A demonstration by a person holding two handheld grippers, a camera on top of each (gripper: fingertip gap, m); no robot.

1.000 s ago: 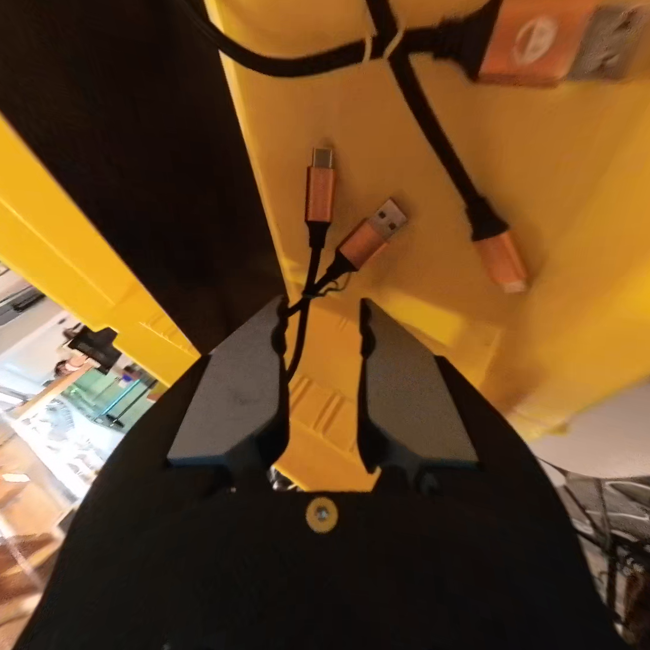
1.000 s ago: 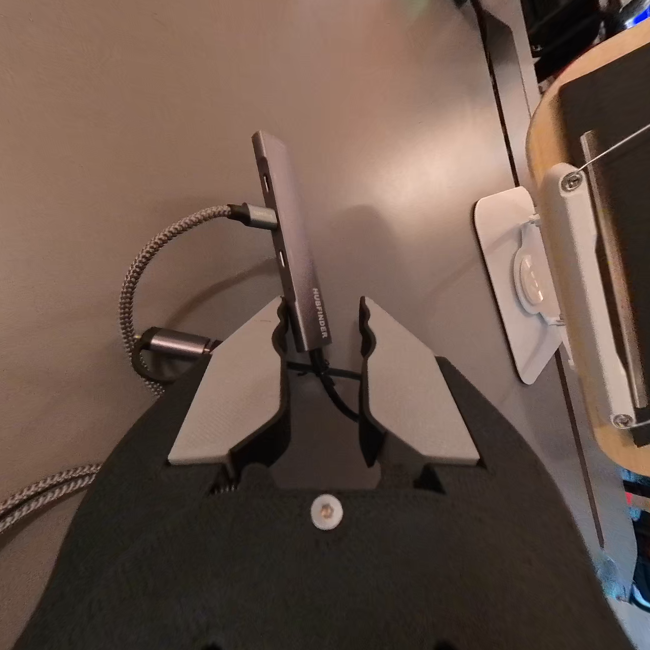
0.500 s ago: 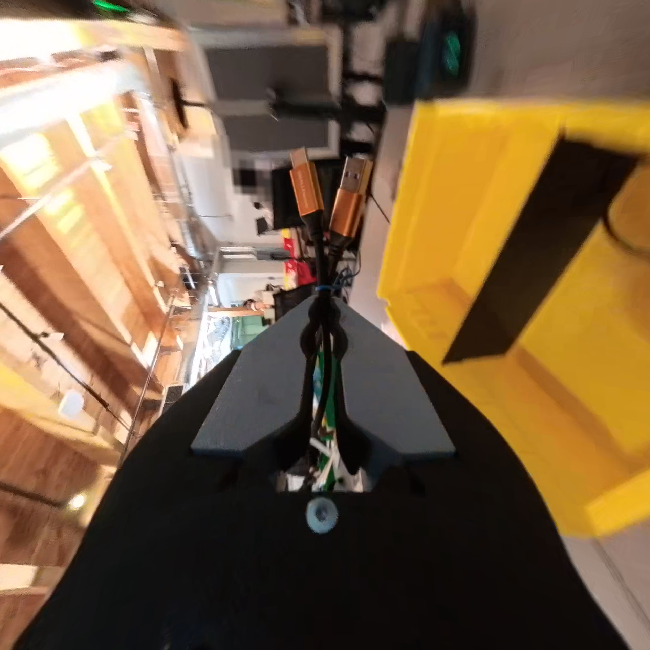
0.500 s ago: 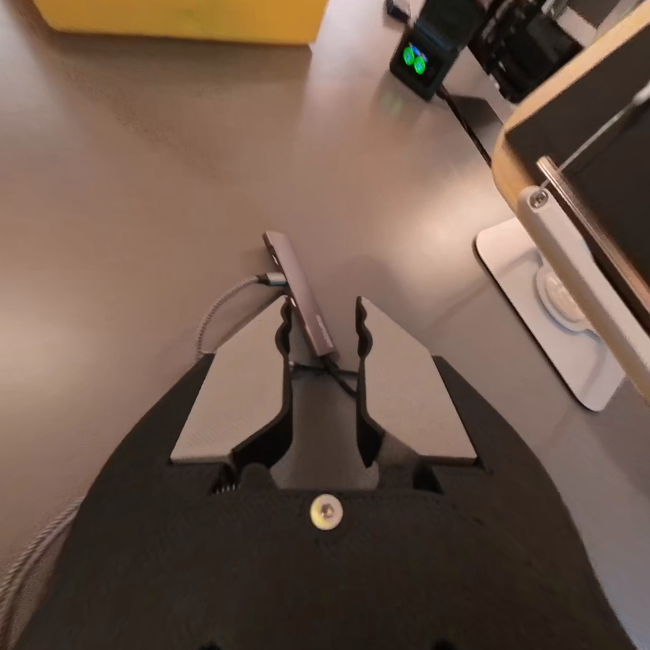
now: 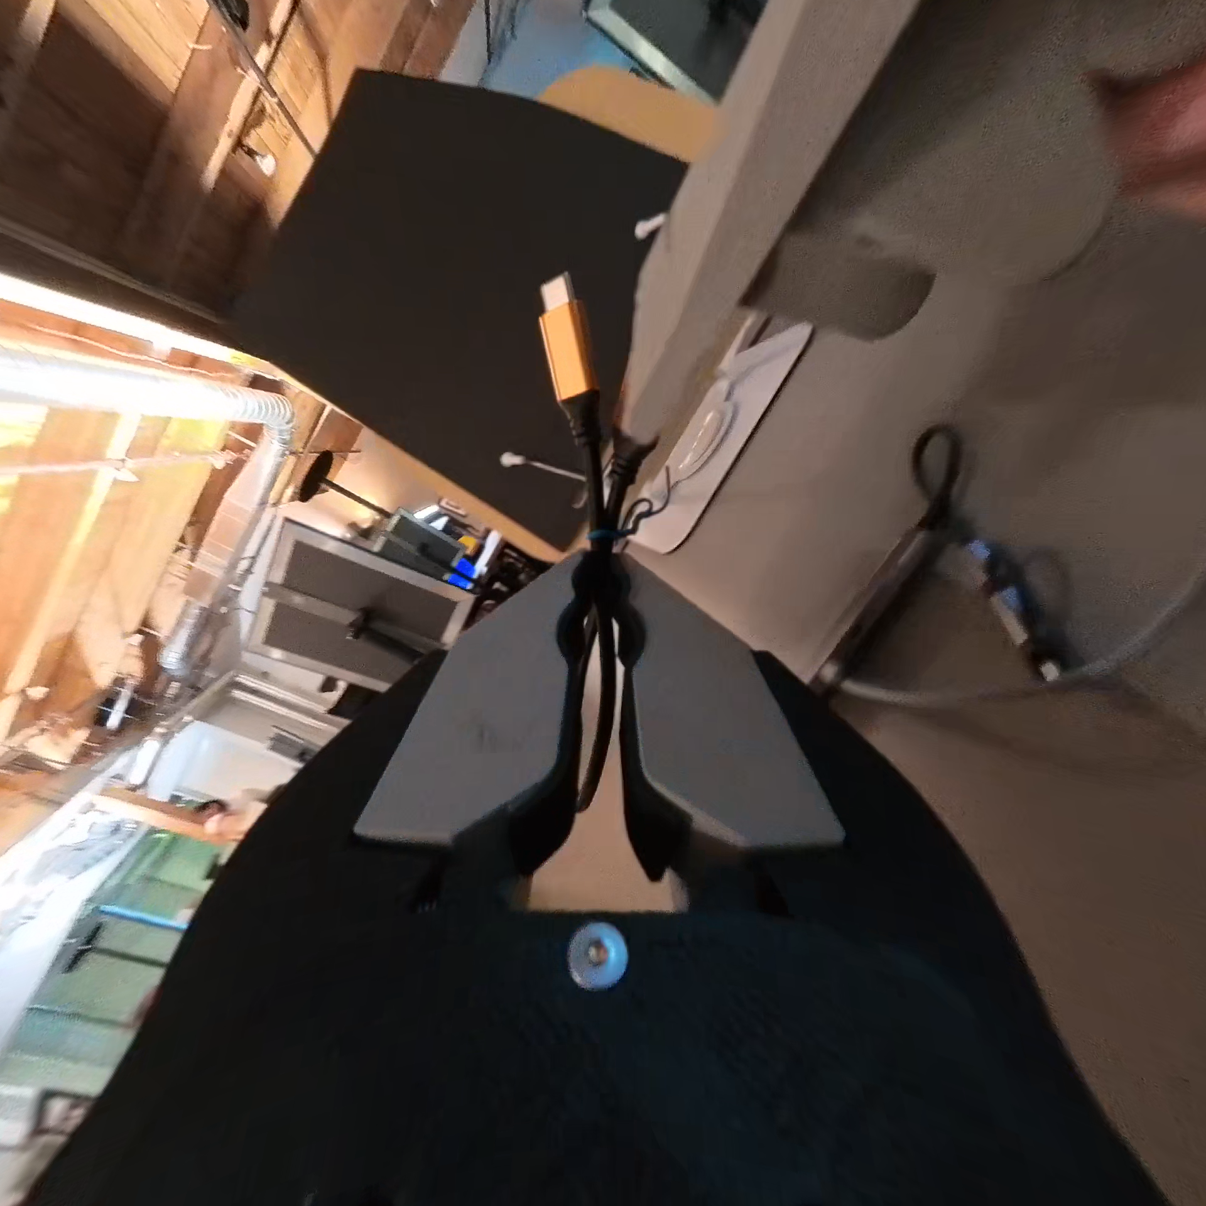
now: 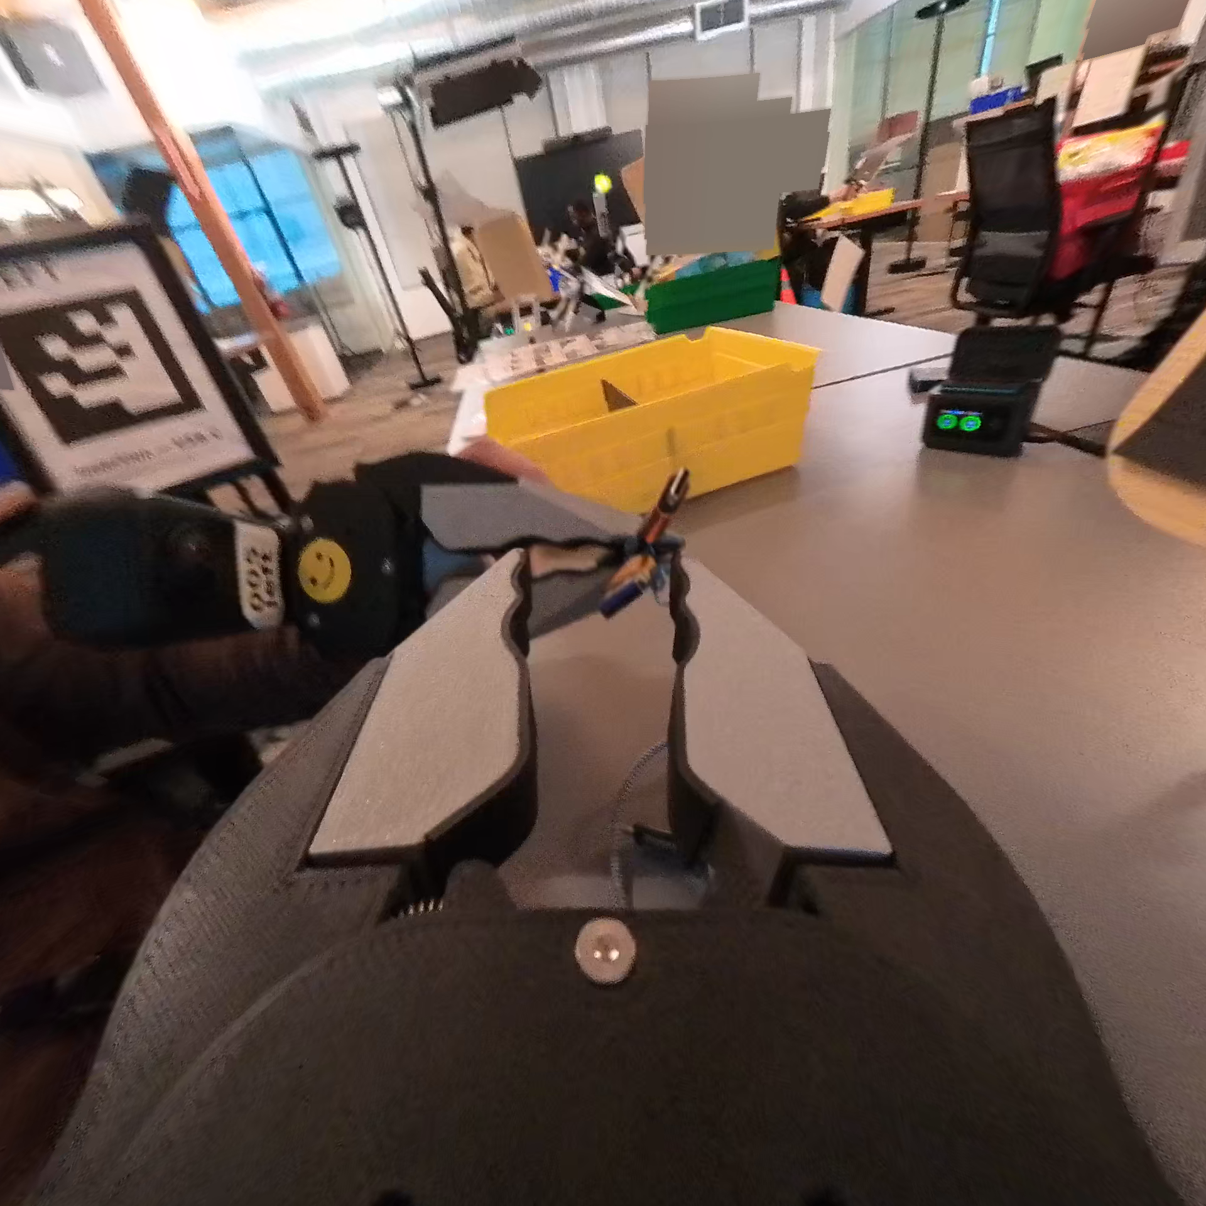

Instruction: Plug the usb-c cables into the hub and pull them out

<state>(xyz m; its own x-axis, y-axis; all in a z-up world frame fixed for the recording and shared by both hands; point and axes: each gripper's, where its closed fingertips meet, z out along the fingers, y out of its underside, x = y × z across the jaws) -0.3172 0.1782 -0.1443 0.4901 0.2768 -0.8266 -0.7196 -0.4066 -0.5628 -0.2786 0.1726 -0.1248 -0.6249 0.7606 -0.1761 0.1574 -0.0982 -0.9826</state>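
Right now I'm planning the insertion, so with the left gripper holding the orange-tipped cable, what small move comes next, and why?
Probably bring the left gripper toward the hub lying on the grey table. It is shut on the black cable, whose orange USB-C plug points past the hub. The right gripper is open and holds nothing, free to steady the hub.

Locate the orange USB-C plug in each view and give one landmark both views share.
Left wrist view: orange USB-C plug stands upper centre, just beyond the left tool, whose fingers pinch its black cable.
Right wrist view: same plug at centre, before the yellow bin.
Shared landmark: the grey table.
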